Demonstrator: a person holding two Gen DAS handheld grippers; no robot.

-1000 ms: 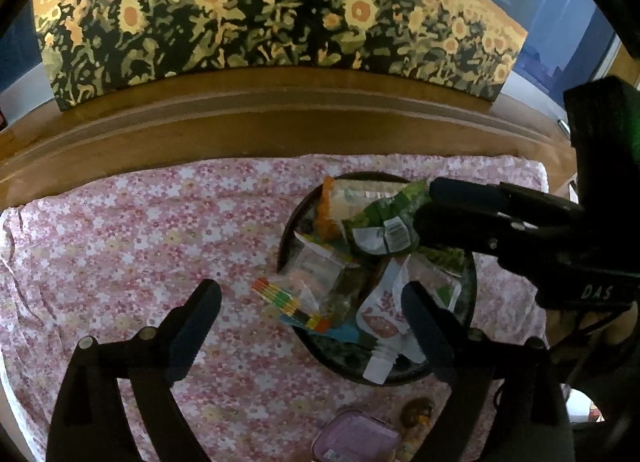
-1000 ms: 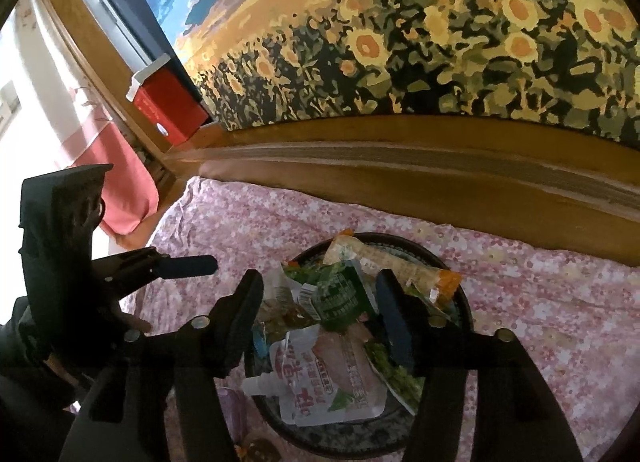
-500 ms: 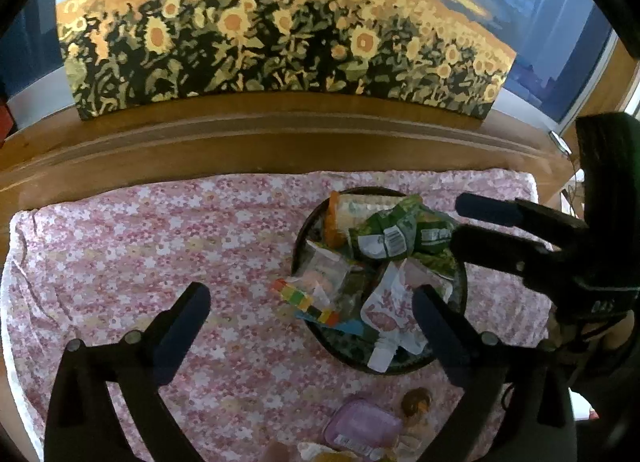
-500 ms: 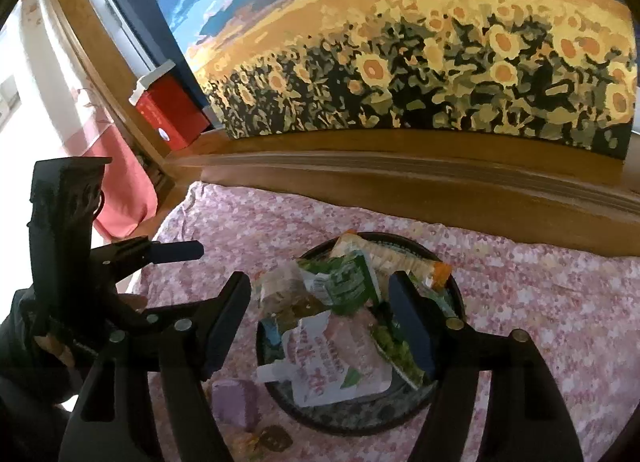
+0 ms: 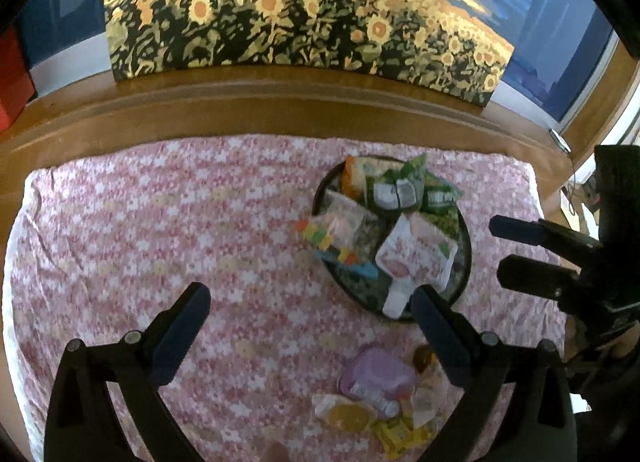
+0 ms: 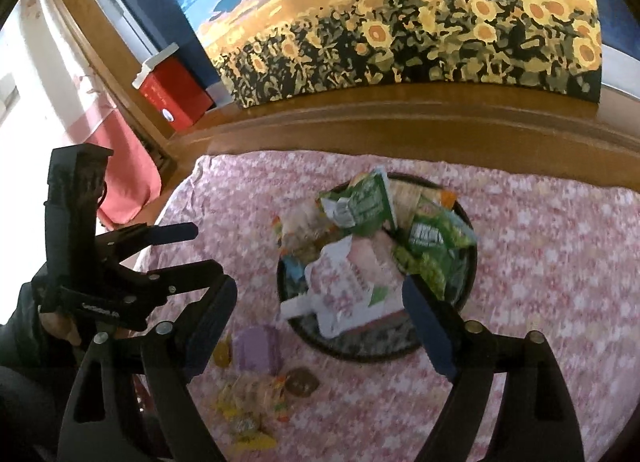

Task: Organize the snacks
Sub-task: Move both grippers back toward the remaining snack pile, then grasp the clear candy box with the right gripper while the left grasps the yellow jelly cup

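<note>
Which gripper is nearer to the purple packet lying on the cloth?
Left, as far as these views show. The left gripper hangs open just above the purple packet; the right gripper, also open, sits over the tray beyond it.

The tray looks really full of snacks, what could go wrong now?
1. The tray is heaped: the white pouch sticks out over its near rim and the rainbow pack hangs over its left rim, so either may slide off.
2. Loose snacks lie on the cloth close to the open left gripper and the open right gripper; a careless reach may push them about.
</note>
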